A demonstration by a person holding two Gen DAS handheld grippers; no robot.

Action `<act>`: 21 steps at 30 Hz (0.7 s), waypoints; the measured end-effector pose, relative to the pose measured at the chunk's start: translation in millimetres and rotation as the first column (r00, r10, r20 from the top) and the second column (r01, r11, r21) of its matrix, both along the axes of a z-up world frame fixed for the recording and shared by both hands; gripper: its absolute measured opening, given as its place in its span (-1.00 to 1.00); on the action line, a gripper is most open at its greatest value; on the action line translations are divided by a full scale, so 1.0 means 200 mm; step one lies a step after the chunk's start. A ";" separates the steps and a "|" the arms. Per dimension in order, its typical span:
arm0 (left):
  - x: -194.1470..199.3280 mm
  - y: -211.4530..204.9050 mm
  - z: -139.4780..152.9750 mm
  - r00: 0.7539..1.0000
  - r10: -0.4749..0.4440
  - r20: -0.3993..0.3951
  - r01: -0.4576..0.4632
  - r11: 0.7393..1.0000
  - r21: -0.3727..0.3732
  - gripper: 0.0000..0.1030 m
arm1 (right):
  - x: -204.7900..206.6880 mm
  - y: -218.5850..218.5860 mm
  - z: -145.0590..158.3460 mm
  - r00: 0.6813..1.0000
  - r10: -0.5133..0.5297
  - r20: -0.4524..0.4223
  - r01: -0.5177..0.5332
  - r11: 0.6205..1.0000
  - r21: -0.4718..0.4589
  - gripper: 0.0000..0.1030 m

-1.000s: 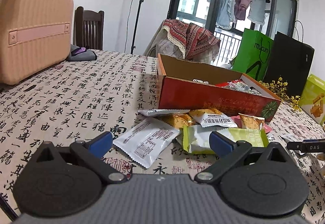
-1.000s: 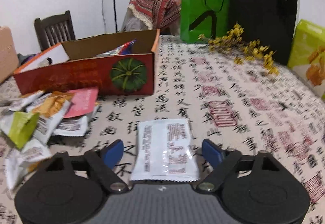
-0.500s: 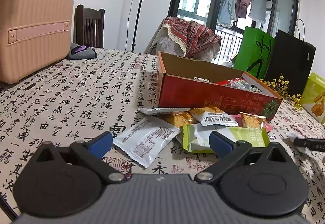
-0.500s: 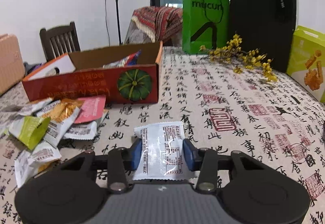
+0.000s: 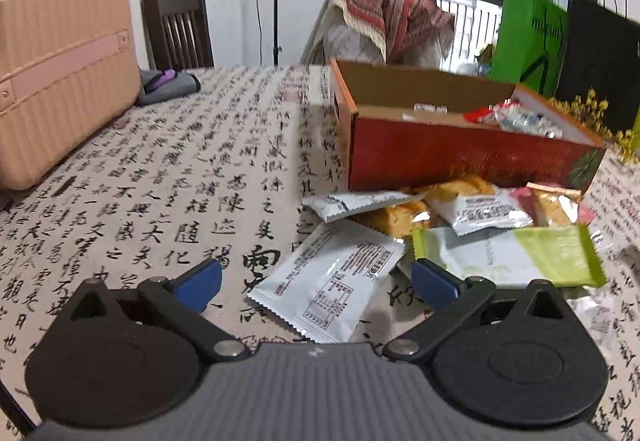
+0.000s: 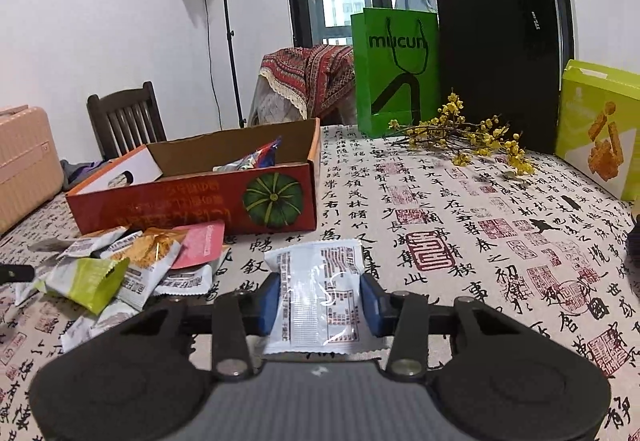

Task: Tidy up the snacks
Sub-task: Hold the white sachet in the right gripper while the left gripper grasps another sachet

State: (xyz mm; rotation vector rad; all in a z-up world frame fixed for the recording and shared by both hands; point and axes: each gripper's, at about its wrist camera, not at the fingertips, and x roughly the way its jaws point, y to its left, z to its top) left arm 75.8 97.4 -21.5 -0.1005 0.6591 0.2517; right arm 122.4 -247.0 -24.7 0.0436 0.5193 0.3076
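My right gripper (image 6: 320,299) is shut on a white snack packet (image 6: 318,293), its blue pads pressing both long edges, held a little above the tablecloth. Ahead and to the left stands the open red cardboard box (image 6: 192,201) with a few snacks inside. A heap of loose snack packets (image 6: 120,269) lies in front of the box. In the left wrist view my left gripper (image 5: 316,283) stands open just above the table, with another white packet (image 5: 328,277) lying between its fingers, untouched. A green packet (image 5: 516,255) and the rest of the heap lie beyond, before the red box (image 5: 460,149).
A pink suitcase (image 5: 60,69) stands at the table's left edge, with a dark pouch (image 5: 168,83) and a wooden chair (image 5: 176,29) behind. A green bag (image 6: 396,69), a black bag (image 6: 496,65), yellow flowers (image 6: 468,137) and a yellow-green snack carton (image 6: 600,125) line the far right.
My right gripper closed on the white packet and lifted it slightly off the cloth. The left gripper moved closer to the heap and turned a little, staying open.
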 end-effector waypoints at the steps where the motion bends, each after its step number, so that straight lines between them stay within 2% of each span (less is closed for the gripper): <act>1: 0.02 0.00 -0.01 1.000 -0.004 -0.011 0.004 1.000 0.004 1.00 | 0.00 0.00 0.00 1.000 -0.001 -0.001 0.001 1.000 0.001 -0.20; 5: 0.07 0.00 -0.04 0.999 -0.012 -0.032 0.013 1.000 0.017 1.00 | 0.00 -0.01 0.00 1.000 -0.007 -0.003 0.007 1.000 0.006 -0.20; 12: 0.13 0.05 -0.07 0.999 -0.007 -0.051 0.005 0.999 -0.036 1.00 | 0.00 0.00 0.00 1.000 0.005 -0.003 -0.005 1.000 0.010 -0.19; 21: 0.14 0.03 -0.08 0.998 -0.005 -0.067 0.005 1.000 -0.003 1.00 | 0.00 0.01 -0.01 1.000 0.016 -0.010 -0.015 1.000 0.015 -0.19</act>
